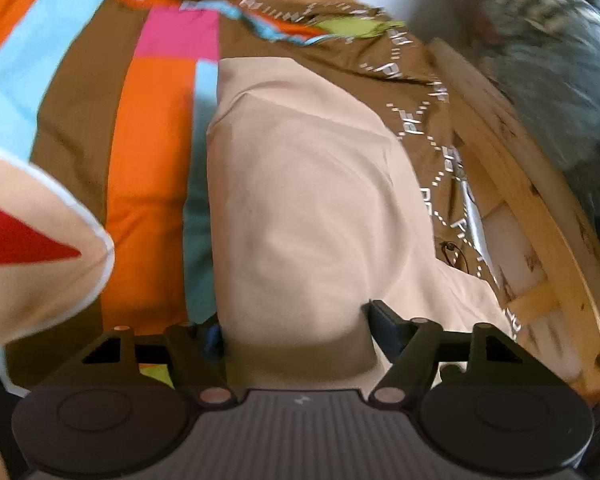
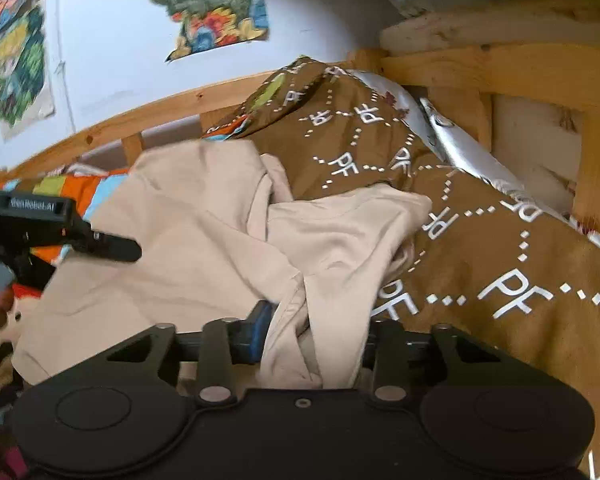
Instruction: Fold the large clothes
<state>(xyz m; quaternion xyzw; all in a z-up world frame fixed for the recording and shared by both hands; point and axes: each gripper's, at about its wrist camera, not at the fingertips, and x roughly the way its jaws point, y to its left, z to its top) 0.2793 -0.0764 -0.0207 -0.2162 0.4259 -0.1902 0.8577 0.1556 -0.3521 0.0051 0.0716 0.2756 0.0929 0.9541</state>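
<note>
The bedspread (image 2: 480,240), brown with white letters, is lying bunched ahead and to the right of the right gripper (image 2: 312,332), and its folds are the main risk: the beige garment (image 2: 204,220) is spreading over that uneven ground, so any fold laid down here is likely to be coming out crooked or sliding off the hump. The wooden bed frame (image 2: 500,64) is standing close behind the heap, and a wide swing of either arm could be knocking a gripper against it.

The garment itself is lying on the bed, directly ahead of both grippers. The right gripper is clenching a thick, gathered bunch of it; with several layers in the bite, one layer may be slipping free when the cloth is being lifted. The left gripper (image 1: 296,320) is grasping a broad, smooth stretch of the same cloth, which is running forward from between its fingers. If the two are pulling at uneven heights, the cloth could be twisting.

The left wrist view is showing the striped orange, blue and pink part of the bedspread (image 1: 148,160) to the left of its gripper, and a cushion (image 1: 32,248) with a red triangle; neither is clear in the other view. The right wrist view alone is showing the left gripper from the side, the crumpled far end of the garment, and posters (image 2: 212,4) on the wall.
</note>
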